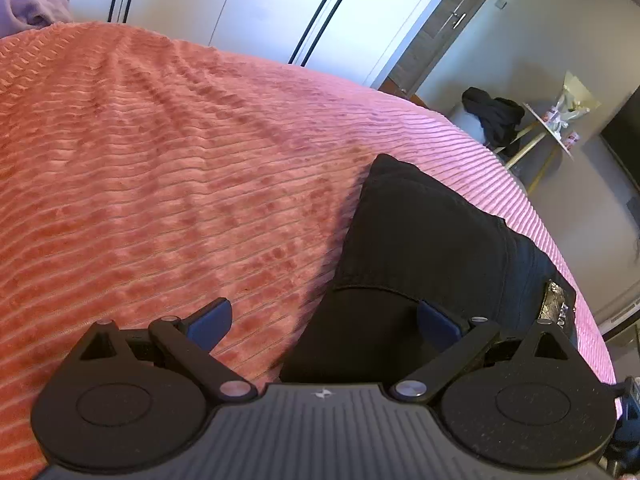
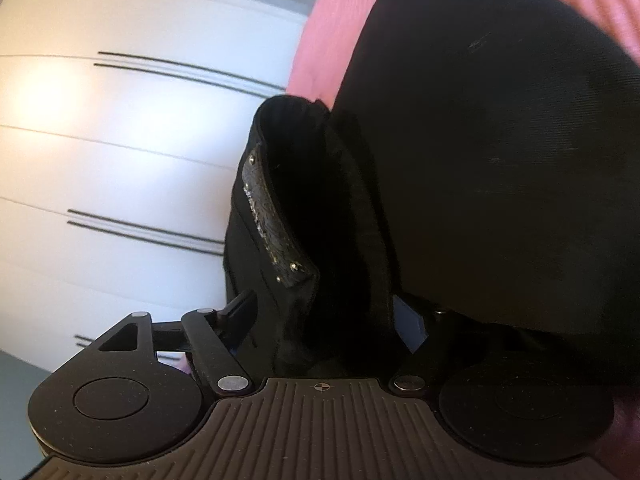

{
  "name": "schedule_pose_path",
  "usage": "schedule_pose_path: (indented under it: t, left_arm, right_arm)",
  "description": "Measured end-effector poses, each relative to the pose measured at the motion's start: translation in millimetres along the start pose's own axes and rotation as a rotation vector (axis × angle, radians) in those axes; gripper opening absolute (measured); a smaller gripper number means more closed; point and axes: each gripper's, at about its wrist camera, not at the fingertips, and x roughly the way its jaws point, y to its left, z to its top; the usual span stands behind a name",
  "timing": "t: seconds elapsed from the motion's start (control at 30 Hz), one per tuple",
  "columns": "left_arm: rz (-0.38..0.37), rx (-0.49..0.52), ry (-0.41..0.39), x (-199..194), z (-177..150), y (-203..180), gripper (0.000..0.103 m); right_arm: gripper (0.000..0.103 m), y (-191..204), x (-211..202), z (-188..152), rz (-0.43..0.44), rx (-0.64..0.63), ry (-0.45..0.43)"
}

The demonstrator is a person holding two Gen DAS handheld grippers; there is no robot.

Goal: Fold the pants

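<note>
Black pants (image 1: 424, 256) lie on pink bedspread (image 1: 168, 168).

Wide open stretch of pink bedspread (image 1: 160, 160) is seen left of the black pants (image 1: 420, 240); passage there is unobstructed. Right side is blocked by the bunched pants, with white wardrobe (image 2: 120, 140) close behind.
</note>
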Motion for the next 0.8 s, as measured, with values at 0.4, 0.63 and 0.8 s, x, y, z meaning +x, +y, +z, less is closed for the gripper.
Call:
schedule_pose_path:
  t: [0.4,0.63,0.8]
  left_arm:
    - [0.072,0.062,-0.013,-10.4,-4.4,-10.7,0.099]
    - [0.093,0.083,0.004,-17.6,-9.8,-16.3,0.099]
    - [0.100,0.140,0.021,-22.4,-14.8,-25.1,0.099]
  right_arm:
    - [0.031,2.1,22.3,4.8,0.045,-0.032,0.072]
    - [0.052,24.6,44.6,-1.2,-0.021,-0.173,0.119]
    - [0.031,52.2,44.0,-16.2,-0.097,-0.304,0.038]
